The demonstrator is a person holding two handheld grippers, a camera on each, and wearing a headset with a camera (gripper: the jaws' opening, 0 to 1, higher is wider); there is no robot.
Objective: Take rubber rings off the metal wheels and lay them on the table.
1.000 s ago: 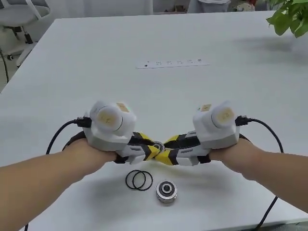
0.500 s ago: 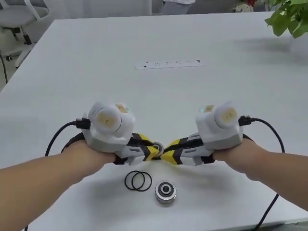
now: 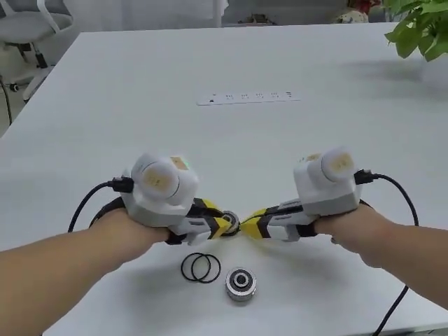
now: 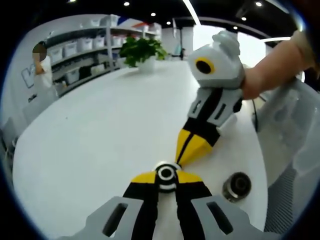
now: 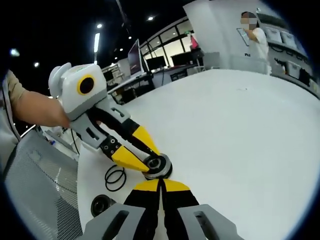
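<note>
Clamped between the yellow tips of the left gripper (image 3: 222, 224) (image 4: 165, 179): a small round silver metal wheel (image 3: 229, 222) (image 4: 165, 173) (image 5: 158, 164) with a dark hub, lifted just clear of the white table (image 3: 210, 140). Probably held that way to steady it while the other tool works at its rim.

Meeting it from the opposite side, the right gripper (image 3: 250, 227) (image 5: 161, 184), jaws pressed together into a single point, tip touching the wheel's edge. Apparently placed there to catch the rubber band and peel it away. Impossible to say whether any rubber is actually pinched: too small, and covered by the tips.

Below the tools, near the table's front edge, two thin black rubber rings (image 3: 201, 267) (image 5: 115, 178), overlapping and lying flat. Seemingly finished work, set down within easy reach. Just beside them, a second silver metal wheel (image 3: 241, 283) (image 4: 236, 185) (image 5: 101, 205), flat on the surface. Hard to make out whether bare or wearing rubber.

Farther out, well apart from the work, a white power strip (image 3: 248, 96) mid-table and a green leafy plant (image 3: 420, 28) at the far corner. Trailing from both tools, black cables (image 3: 87, 199), cut off by the lower frame edge.
</note>
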